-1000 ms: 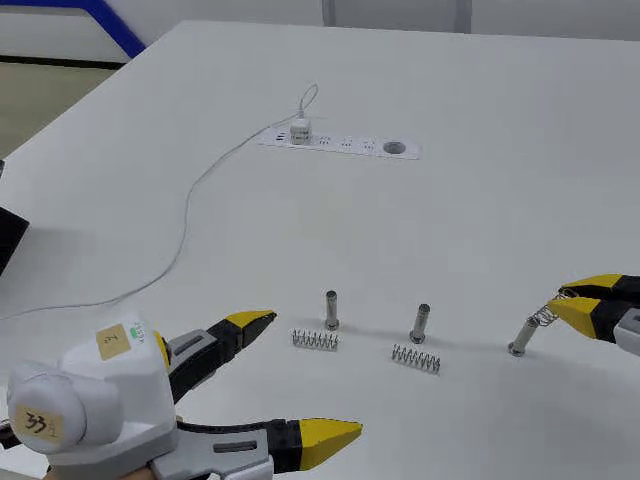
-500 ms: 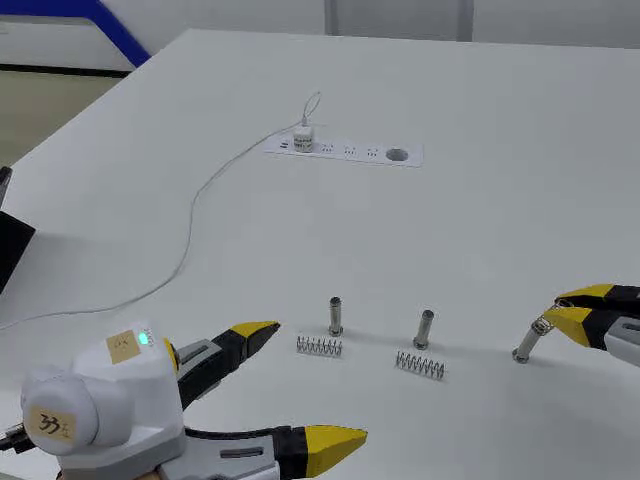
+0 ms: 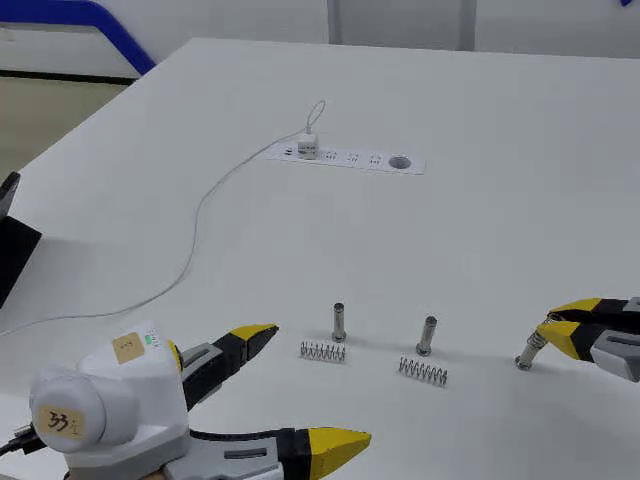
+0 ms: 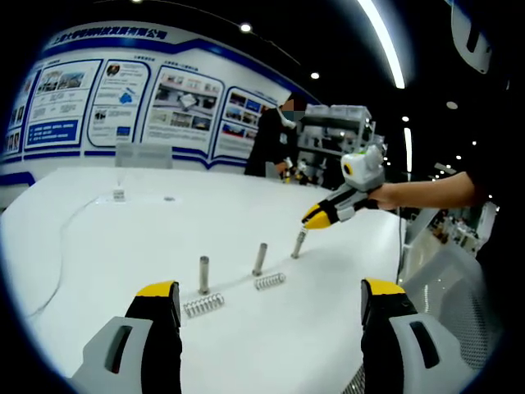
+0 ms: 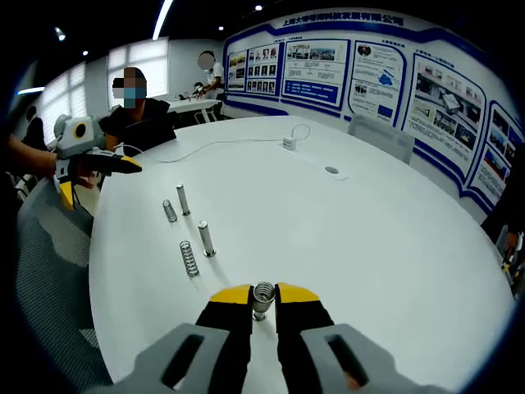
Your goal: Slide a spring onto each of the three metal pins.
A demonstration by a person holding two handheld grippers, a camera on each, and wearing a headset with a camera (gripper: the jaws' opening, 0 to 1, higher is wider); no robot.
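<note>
Two metal pins [image 3: 339, 322] [image 3: 427, 335] stand upright on the white table [image 3: 500, 230]. A loose spring [image 3: 322, 351] [image 3: 422, 371] lies in front of each. The third pin [image 3: 524, 353] leans at the right, and my right gripper [image 3: 556, 328] is shut on the spring [image 5: 262, 290] at its top end. In the right gripper view the jaws [image 5: 262, 299] pinch that coil, with the other pins [image 5: 183, 199] [image 5: 206, 238] beyond. My left gripper [image 3: 300, 388] is open and holds nothing, low at the near left, short of the left spring [image 4: 203, 305].
A white power strip [image 3: 345, 158] with a plugged charger [image 3: 308, 150] lies at the back, and its cable [image 3: 197, 215] trails toward the left edge. A dark object [image 3: 10, 245] sits at the far left. People [image 5: 143, 115] stand beyond the table.
My right gripper has sunk lower with the spring along the leaning pin, which now tilts further over. The left gripper has stayed open and nearly still; the head camera has shifted a little.
</note>
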